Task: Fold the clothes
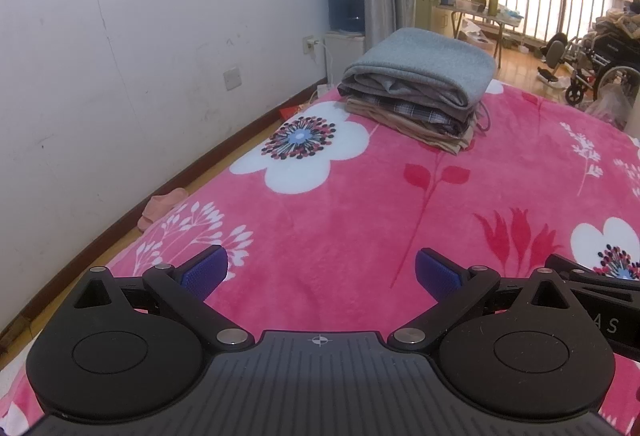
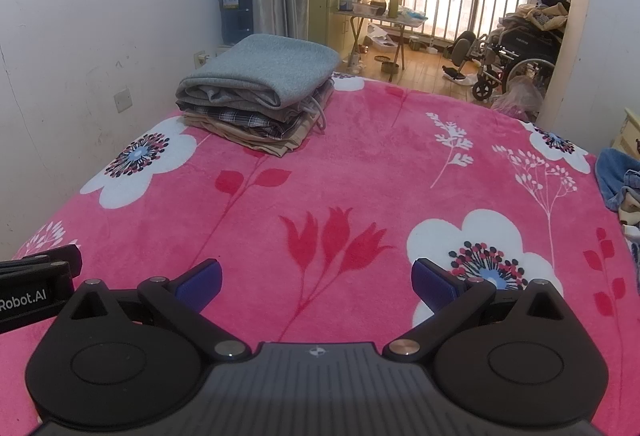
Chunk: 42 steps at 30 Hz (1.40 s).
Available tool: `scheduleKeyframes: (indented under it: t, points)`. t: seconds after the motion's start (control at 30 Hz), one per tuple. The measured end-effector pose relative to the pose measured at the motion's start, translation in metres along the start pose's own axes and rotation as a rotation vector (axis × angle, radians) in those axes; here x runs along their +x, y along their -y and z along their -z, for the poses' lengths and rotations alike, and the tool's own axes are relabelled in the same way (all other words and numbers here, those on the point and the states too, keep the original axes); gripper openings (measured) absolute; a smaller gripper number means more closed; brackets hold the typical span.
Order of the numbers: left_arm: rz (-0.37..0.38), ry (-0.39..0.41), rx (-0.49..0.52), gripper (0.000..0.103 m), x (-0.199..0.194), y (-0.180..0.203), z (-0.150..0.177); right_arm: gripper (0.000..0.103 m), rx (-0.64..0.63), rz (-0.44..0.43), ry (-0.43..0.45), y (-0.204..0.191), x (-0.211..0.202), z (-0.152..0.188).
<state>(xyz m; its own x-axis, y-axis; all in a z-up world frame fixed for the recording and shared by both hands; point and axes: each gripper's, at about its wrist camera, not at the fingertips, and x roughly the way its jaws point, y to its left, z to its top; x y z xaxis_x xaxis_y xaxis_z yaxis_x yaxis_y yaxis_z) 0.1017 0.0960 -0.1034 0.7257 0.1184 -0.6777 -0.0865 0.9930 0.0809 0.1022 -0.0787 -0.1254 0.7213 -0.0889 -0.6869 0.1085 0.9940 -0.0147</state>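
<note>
Bed [image 1: 340,204]: pink floral blanket. Stack [image 1: 416,88] of folded clothes near far edge, wall side. Left gripper [image 1: 321,273] and right gripper [image 2: 316,282]: jaws spread, empty, over near edge.

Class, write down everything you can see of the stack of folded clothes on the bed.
The stack of folded clothes sits on the pink floral blanket, toward its far end near the white wall. On top is a thick grey knit piece, folded with its rounded edge facing the cameras. Under it lie greyish layers, then a checked fabric, then a beige piece at the bottom that sticks out furthest. A grey cord trails down one side. The layers look soft and neatly squared. Neither claw touches it.
</note>
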Motion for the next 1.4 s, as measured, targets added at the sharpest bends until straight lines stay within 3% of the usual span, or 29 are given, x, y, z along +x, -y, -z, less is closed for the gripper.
scheduleKeyframes:
  t: [1.07,1.23,1.4]
  points:
    - [-0.005,-0.017,0.028,0.101,0.006,0.013,0.006,0.103,0.034,0.025,0.013,0.015,0.0,-0.001]
    - [0.022,0.058,0.023,0.101,0.003,0.029,-0.02,0.103,0.042,0.044,0.039,0.022,-0.002,-0.009]
    - [0.082,0.133,0.042,0.101,-0.004,0.058,-0.04,0.103,0.065,0.122,0.071,0.045,-0.01,-0.019]
